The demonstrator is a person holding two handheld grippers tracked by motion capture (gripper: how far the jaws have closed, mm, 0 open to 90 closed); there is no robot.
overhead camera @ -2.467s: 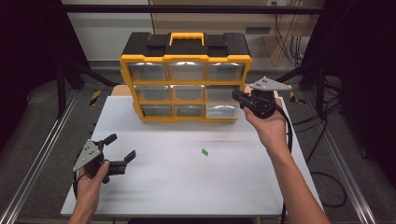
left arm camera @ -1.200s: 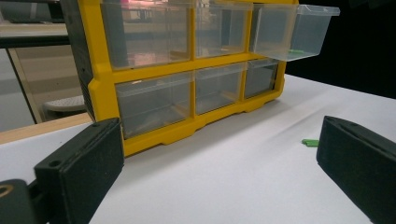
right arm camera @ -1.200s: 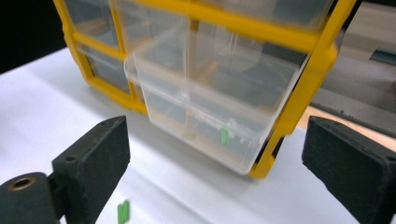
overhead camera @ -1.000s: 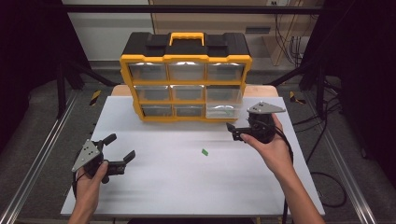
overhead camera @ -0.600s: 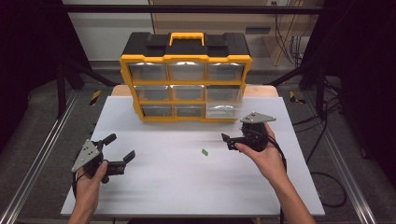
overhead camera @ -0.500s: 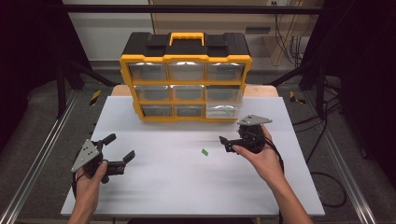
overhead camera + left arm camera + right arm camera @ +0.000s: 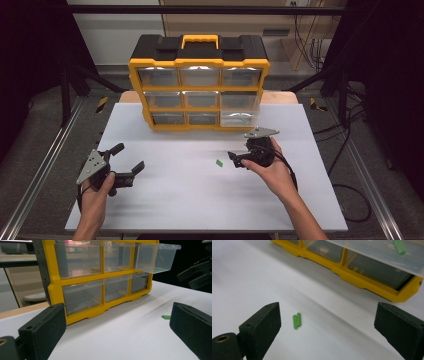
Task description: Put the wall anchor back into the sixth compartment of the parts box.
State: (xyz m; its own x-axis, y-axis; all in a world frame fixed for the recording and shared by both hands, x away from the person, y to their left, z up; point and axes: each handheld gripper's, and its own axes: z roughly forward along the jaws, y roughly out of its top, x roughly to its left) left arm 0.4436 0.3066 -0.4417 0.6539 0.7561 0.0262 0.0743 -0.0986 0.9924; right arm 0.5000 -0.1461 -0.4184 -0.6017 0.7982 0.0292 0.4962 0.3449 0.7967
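A small green piece [image 7: 219, 162] lies on the white table [image 7: 190, 200], in front of the yellow drawer cabinet [image 7: 200, 85]. My right gripper [image 7: 235, 160] hovers low just right of the piece, open and empty. In the right gripper view the green piece [image 7: 297, 320] lies close to the left jaw of the right gripper [image 7: 329, 330], just inside the gap. The clear drawer [image 7: 240, 107] at the cabinet's right stands pulled out, with another green piece [image 7: 399, 246] inside. My left gripper [image 7: 127, 157] rests open and empty at the table's near left.
The cabinet [image 7: 100, 277] stands at the back of the table with several clear drawers shut. In the left gripper view the open drawer [image 7: 157, 257] juts out at upper right and the right gripper [image 7: 197, 275] shows beyond it. Metal rails [image 7: 40, 175] flank the table.
My right gripper has come away from the pulled-out drawer, down and left toward the green piece on the table. The left gripper has stayed put.
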